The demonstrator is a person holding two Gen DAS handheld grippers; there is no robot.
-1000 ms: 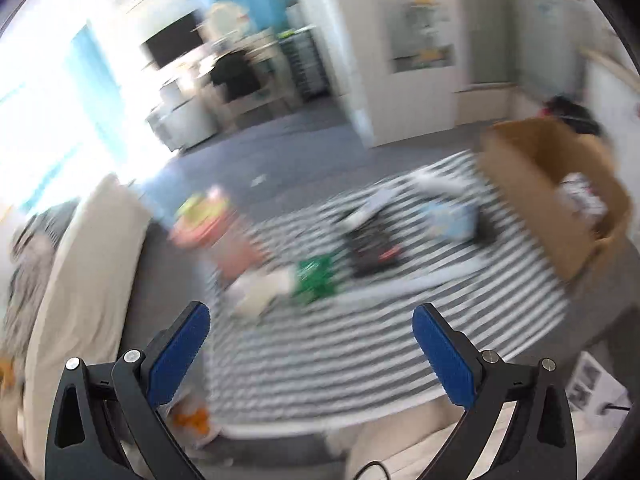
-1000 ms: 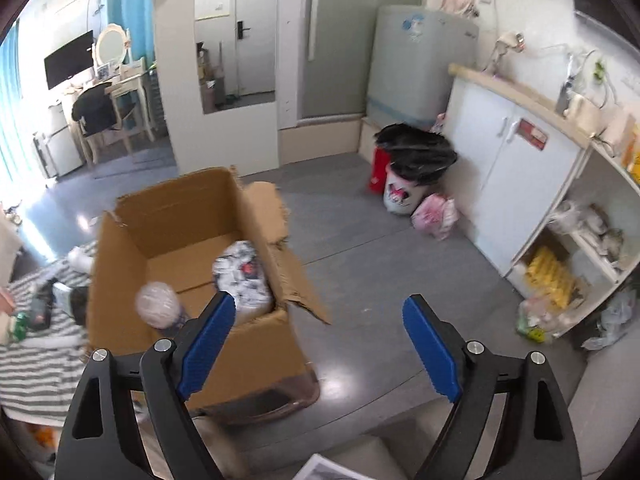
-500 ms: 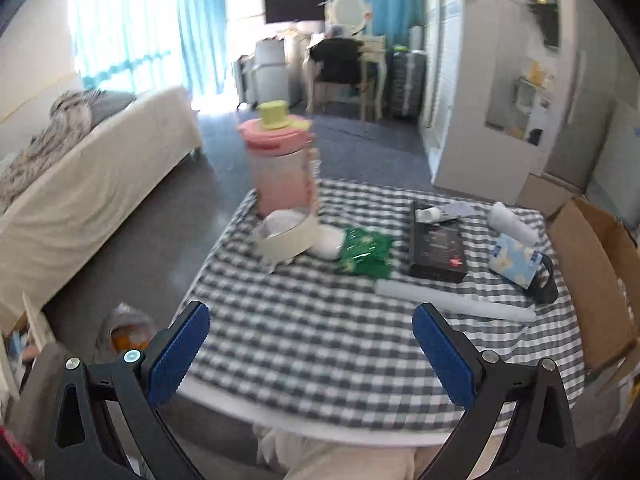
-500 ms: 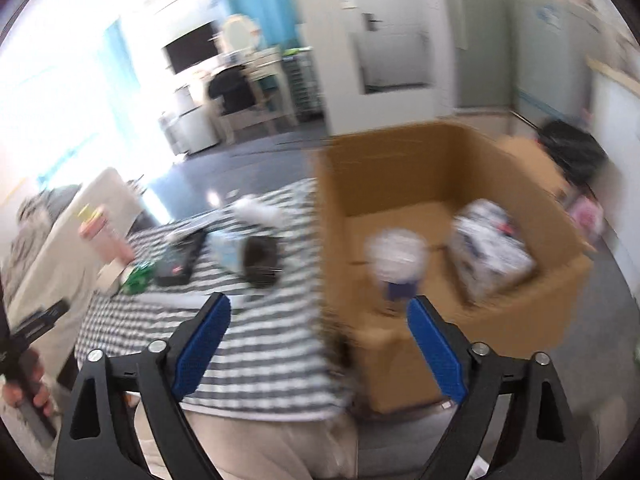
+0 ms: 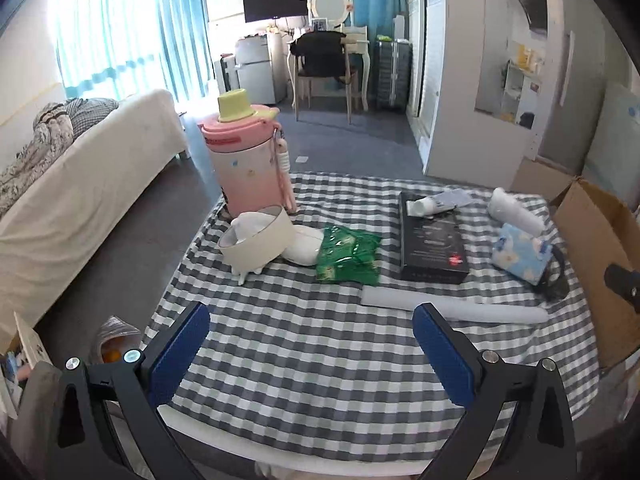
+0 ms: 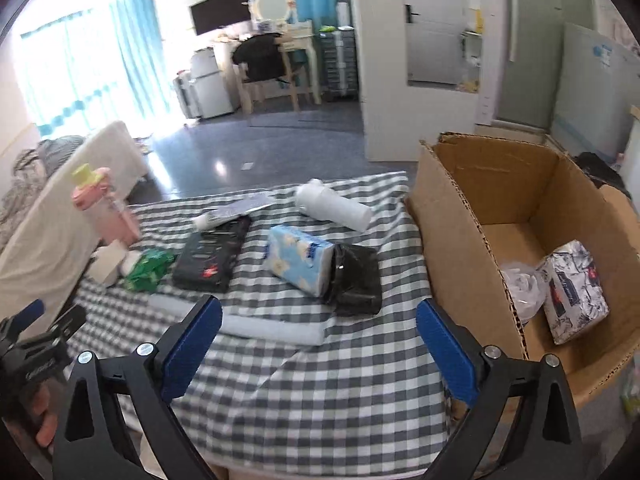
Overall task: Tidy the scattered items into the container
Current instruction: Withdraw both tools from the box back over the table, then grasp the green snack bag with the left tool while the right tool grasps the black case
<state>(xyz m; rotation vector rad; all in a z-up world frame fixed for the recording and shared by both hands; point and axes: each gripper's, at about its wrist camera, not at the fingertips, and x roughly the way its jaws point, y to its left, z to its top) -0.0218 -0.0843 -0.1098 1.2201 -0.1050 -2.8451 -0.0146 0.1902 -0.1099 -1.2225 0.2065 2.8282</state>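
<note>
Both tongs are empty. The right gripper [image 6: 318, 340] is opening its jaws wider, with nothing between them, and the left gripper [image 5: 312, 350] stands wide open over the checked tablecloth [image 5: 304, 368]. The cardboard box [image 6: 452, 216] sits at 3 o'clock from the right gripper, just past the table edge, with a patterned tissue pack [image 6: 574, 290] and a crinkly clear bag [image 6: 522, 284] already inside. The next pick looks like the blue flowered tissue pack [image 6: 298, 258] at 12 o'clock, the nearest thing to the right gripper. It is soft, so close the jaws across its short side and lift it clear of the black bag [image 6: 354, 280] touching it. The long white roll [image 5: 452, 306] lies near the left gripper at 1 o'clock and could roll away. The pink water bottle [image 5: 248, 160], the black flat box [image 5: 432, 236] and the green packet [image 5: 348, 254] wait farther back. The box's near wall hides part of its floor, and the small print on the black flat box is too tiny to read.
</note>
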